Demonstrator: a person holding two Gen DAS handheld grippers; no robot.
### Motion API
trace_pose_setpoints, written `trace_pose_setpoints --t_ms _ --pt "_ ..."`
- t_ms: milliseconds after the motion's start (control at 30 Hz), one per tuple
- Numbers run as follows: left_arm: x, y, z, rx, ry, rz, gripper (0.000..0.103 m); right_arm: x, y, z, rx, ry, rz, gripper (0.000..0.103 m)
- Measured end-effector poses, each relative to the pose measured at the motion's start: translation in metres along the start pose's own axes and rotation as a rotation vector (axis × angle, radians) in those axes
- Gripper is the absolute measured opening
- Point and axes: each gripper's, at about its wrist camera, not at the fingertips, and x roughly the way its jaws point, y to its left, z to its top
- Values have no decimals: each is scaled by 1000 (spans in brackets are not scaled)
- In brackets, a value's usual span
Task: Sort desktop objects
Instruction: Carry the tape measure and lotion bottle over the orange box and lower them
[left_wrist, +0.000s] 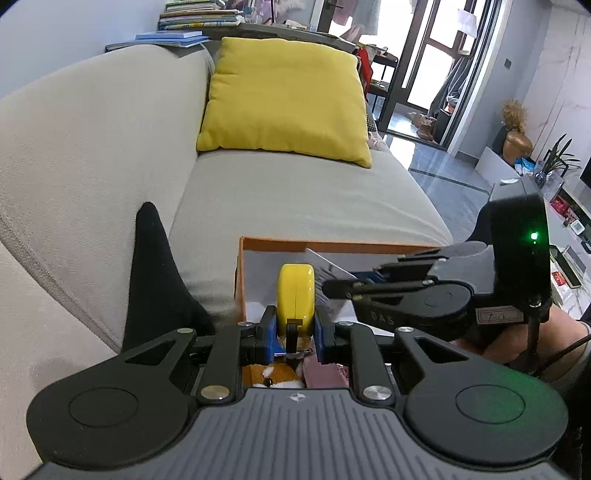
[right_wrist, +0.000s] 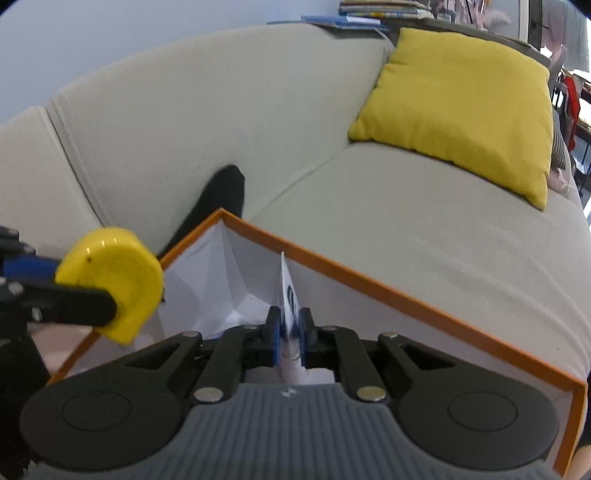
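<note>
Two grippers over orange box (right_wrist: 406, 299), tape measure (left_wrist: 295, 295), card (right_wrist: 290, 295)

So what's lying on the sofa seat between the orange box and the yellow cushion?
Nothing: in both wrist views the beige seat runs bare from the orange box to the yellow cushion.
</note>
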Motion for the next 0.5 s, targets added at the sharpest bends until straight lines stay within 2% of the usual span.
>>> trace_pose_setpoints --t_ms 167,233,367,500 --pt "3 5 1 -10 -1 -12 22 6 -4 7 63 167 38 14" --pt "2 6 2 -15 -6 -16 22 7 -2 9 89 163 31 12" --pt "-1 11 3 -27 -20 -14 22 9 2 15 203 95 31 10" --pt "-8 14 4 -23 -33 -7 22 11 22 17 209 29 0 10"
